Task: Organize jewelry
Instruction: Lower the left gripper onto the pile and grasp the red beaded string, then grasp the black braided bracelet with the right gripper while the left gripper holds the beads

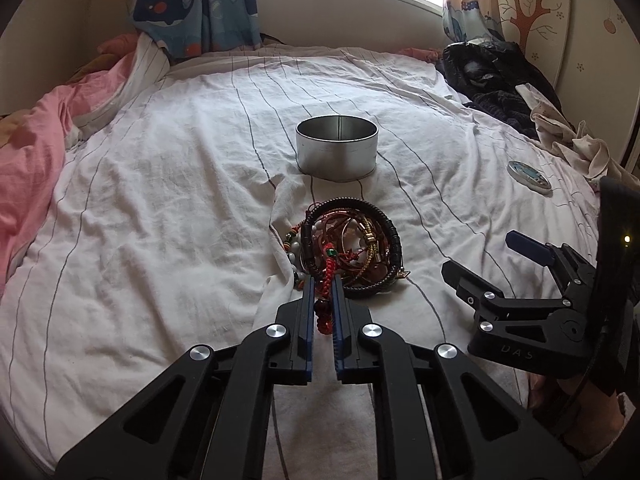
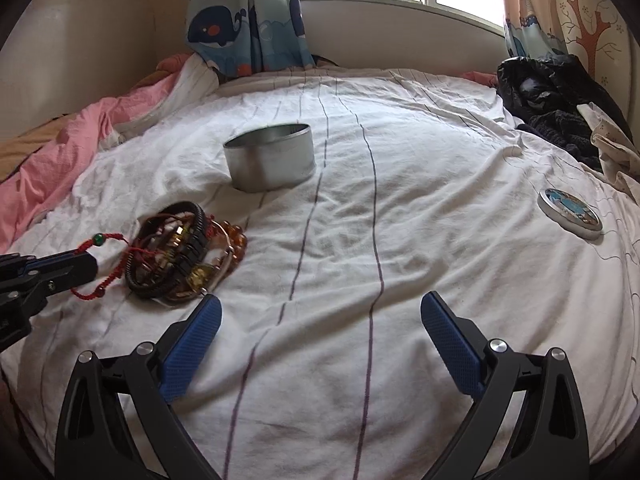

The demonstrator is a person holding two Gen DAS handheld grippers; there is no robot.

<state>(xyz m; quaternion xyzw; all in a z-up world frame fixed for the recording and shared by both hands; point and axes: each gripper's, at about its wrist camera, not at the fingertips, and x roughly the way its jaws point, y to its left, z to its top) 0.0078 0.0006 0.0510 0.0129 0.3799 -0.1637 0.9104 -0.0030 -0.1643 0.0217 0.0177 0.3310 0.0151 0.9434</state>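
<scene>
The left claw (image 1: 324, 284) is pinched tight on a red braided cord bracelet with a green bead (image 1: 327, 270), and some dark red beads of it hang between the two blue pads. The cord still runs into the tangled pile of black, gold and beaded bracelets (image 1: 356, 252), which lies on the white striped bed sheet (image 1: 160, 200) about in the middle of the bed, nearer the foot than the round silver tin with no lid (image 1: 337, 148). To do this step well, I think the claw should lift slowly and straight up, so the red cord slides free and does not drag the other bracelets along. Then it can go over the tin just behind the pile. The right claw (image 2: 320, 320) is wide apart and holds nothing, just beside the pile. It could press the pile down if it snags. The round tin lid with a blue picture (image 2: 570, 213) lies near the right edge of the bed.
</scene>
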